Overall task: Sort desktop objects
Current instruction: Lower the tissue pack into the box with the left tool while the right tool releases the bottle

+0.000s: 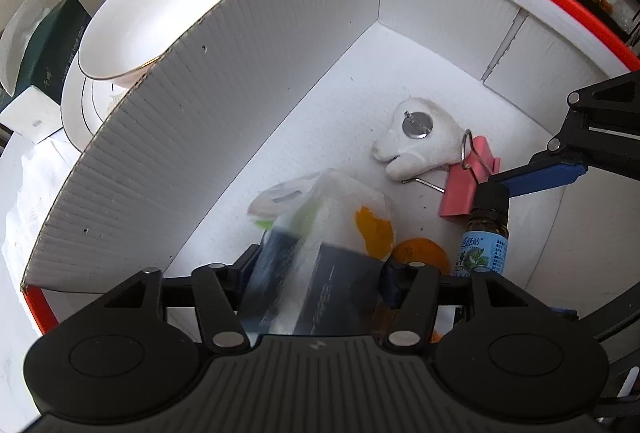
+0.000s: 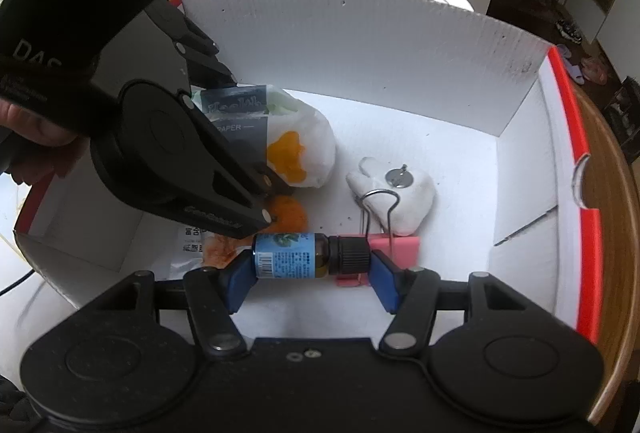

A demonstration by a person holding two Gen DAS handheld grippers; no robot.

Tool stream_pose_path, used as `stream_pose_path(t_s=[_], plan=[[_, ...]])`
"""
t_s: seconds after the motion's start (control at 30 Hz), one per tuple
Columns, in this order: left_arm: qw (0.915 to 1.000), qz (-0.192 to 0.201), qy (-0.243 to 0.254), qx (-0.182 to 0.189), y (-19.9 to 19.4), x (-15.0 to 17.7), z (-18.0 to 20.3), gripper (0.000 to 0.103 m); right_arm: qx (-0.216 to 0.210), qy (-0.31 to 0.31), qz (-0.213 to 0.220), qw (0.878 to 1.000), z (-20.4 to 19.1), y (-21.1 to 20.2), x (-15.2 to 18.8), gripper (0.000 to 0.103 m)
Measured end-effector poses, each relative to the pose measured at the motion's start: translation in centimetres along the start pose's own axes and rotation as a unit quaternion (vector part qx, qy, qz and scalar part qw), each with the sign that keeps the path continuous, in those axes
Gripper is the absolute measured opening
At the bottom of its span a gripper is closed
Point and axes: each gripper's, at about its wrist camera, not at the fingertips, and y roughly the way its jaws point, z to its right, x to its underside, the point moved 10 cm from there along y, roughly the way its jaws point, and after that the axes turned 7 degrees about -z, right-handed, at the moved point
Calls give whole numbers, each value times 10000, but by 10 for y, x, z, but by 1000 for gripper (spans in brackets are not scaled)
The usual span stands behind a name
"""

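- White cardboard box (image 2: pixel 360 45) with red edging sits on the desk, bowls (image 1: pixel 160 17) just behind it.
- Right hand-held gripper (image 2: pixel 312 273) clamps a small bottle (image 2: pixel 304 255) end to end, low inside the box; glass looks light, stiff, slippery, fragile.
- Left hand-held gripper (image 1: pixel 316 281) grips a soft tissue pack (image 1: pixel 320 225), light and squashy.
- Pink binder clip (image 1: pixel 466 189) and white plush toy (image 1: pixel 416 137) lie beside them.

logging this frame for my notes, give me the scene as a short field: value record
container: white corrugated box with red rim
left gripper: shut on tissue pack in clear wrap, over box
right gripper: shut on small brown glass bottle with blue label, held sideways
lying in box: pink binder clip, white plush charm
outside box: white bowl, green tissue box
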Motion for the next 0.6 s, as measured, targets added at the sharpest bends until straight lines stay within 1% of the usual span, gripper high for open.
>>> stream_pose_path(t_s=[0.1, 0.17, 0.27, 0.4, 0.6], plan=[[10000, 35, 9, -68, -2, 0, 0, 71, -44, 10, -24, 10000, 0, 2, 3, 61], [9999, 66, -1, -107, -3, 1, -1, 74, -39, -3, -3, 10000, 0, 1, 3, 61], [9999, 131, -41, -71, -6, 4, -2, 74, -67, -56, 28, 10000, -1, -3, 3, 62], [9994, 309, -153, -31, -16, 7, -4, 74, -111, -97, 134, 9998, -2, -12, 3, 63], [9976, 601, -340, 84, -37, 10, -6, 74, -182, -110, 404, 9990, -1, -33, 6, 64]])
